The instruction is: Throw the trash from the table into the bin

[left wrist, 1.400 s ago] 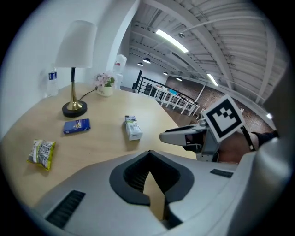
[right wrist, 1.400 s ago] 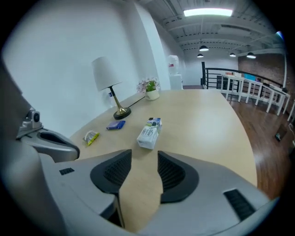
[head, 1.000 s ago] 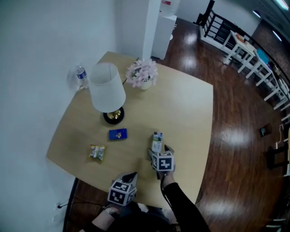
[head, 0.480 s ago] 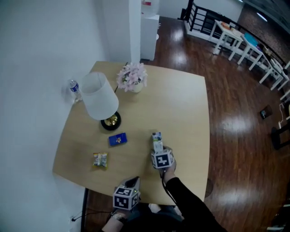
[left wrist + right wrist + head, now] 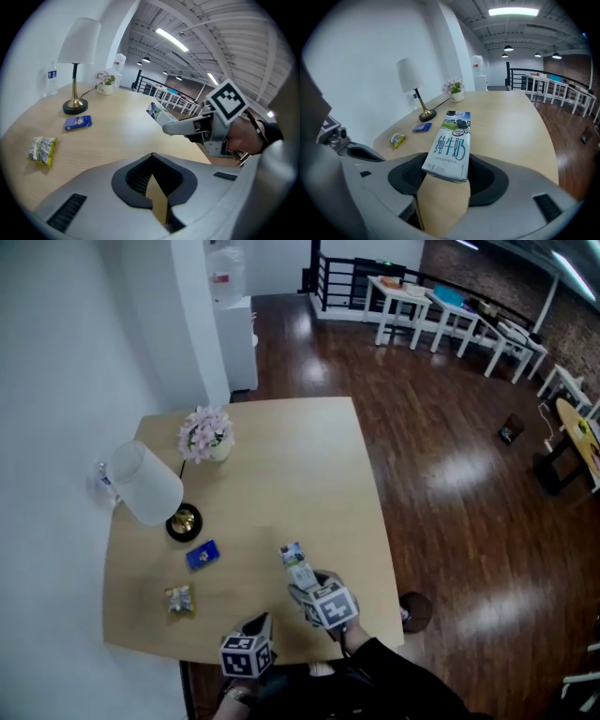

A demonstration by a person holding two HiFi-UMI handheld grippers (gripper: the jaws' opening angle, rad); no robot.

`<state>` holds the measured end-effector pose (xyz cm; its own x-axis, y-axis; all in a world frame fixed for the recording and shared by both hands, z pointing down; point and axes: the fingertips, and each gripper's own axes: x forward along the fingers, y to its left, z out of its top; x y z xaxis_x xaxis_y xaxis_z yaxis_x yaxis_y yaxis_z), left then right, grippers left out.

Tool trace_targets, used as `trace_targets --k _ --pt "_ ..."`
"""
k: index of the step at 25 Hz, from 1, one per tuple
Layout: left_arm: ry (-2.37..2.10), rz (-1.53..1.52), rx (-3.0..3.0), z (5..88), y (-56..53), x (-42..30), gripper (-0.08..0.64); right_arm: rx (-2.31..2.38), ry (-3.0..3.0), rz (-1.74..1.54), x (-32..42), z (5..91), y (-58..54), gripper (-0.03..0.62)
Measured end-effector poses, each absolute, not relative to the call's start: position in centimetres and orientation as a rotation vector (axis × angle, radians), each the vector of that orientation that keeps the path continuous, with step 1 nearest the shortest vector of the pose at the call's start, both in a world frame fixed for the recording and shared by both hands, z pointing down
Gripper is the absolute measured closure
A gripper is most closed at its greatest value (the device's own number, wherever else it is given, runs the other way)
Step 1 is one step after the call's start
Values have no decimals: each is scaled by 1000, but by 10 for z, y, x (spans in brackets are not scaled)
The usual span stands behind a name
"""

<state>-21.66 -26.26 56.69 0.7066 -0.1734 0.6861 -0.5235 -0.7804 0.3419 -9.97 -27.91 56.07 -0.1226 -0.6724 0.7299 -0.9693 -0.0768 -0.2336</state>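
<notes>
A blue-and-white milk carton [image 5: 295, 563] [image 5: 450, 143] is held tilted above the near part of the wooden table [image 5: 300, 465]. My right gripper [image 5: 305, 580] [image 5: 445, 174] is shut on its lower end; its jaws have just been closing, with the carton between them. The left gripper view shows the carton [image 5: 157, 112] from the side. My left gripper [image 5: 262, 623] [image 5: 152, 157] hangs over the table's near edge, tips together and empty. A yellow-green snack packet [image 5: 178, 599] [image 5: 41, 150] and a small blue pack [image 5: 202, 555] [image 5: 78, 122] lie on the table to the left.
A lamp with a white shade [image 5: 148, 486], a pot of pink flowers [image 5: 206, 434] and a water bottle [image 5: 102, 474] stand along the table's left and far side. A small round dark object [image 5: 413, 611] sits on the wooden floor right of the table. White tables [image 5: 441, 310] stand far back.
The carton stood on the table between the right jaws; now it is lifted off, tilted and drawn toward the near edge. The head view has swung right. The left gripper has shifted a little.
</notes>
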Motion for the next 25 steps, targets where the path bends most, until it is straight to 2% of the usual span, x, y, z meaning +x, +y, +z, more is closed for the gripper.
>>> trace_targets --k 9,25 --pt "-357 997 2468 564 -209 -159 558 1847 -1855 1150 -90 533 -162 325" --pt "241 1218 2644 556 -50 -13 558 2288 -1537 1360 13 551 14 325"
